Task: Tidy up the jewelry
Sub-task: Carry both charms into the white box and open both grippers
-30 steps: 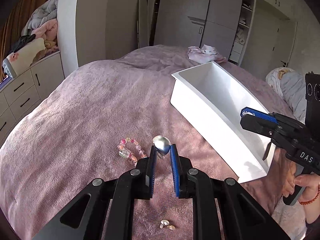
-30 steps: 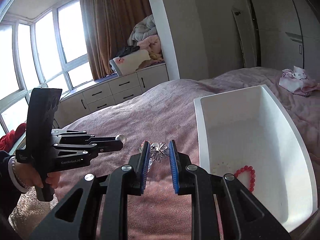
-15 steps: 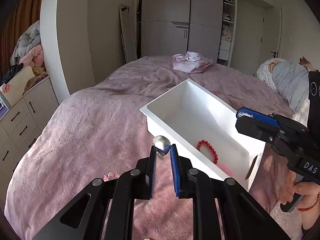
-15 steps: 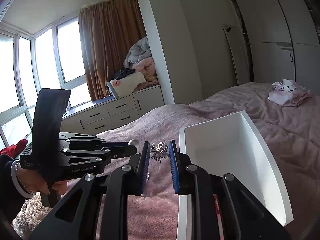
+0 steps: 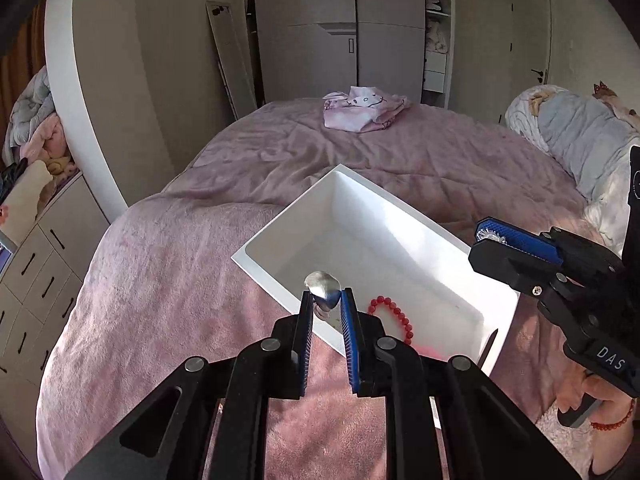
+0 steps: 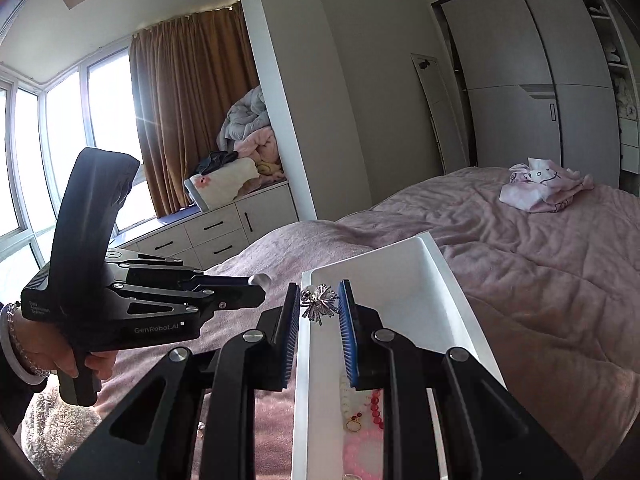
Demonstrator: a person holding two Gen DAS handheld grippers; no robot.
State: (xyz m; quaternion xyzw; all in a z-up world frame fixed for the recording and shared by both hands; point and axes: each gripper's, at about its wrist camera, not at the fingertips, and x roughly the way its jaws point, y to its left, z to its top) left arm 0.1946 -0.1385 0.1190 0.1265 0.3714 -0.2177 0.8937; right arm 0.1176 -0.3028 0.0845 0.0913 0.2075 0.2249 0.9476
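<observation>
My left gripper (image 5: 325,301) is shut on a shiny silver piece (image 5: 322,285) and holds it above the near rim of the white box (image 5: 276,276) on the bed. A red bead bracelet (image 5: 394,314) lies inside the box. My right gripper (image 6: 319,300) is shut on a silver spiky brooch (image 6: 320,304) and holds it over the box's near end (image 6: 440,304). In the right wrist view the box holds red beads (image 6: 375,408), a gold ring (image 6: 352,424) and a pink bracelet (image 6: 360,454). Each gripper shows in the other's view, the right (image 5: 490,236) and the left (image 6: 258,282).
The box stands on a pink-purple bedspread (image 5: 168,288). A folded pink garment (image 5: 364,114) lies at the far end of the bed. White drawers (image 6: 224,232) stand by the window on the left. A small piece of jewelry (image 6: 200,430) lies on the bedspread beside the box.
Both grippers have moved toward and over the white box with their pieces. The left swung right, away from the beaded bracelet on the bedspread, which has left its view.
</observation>
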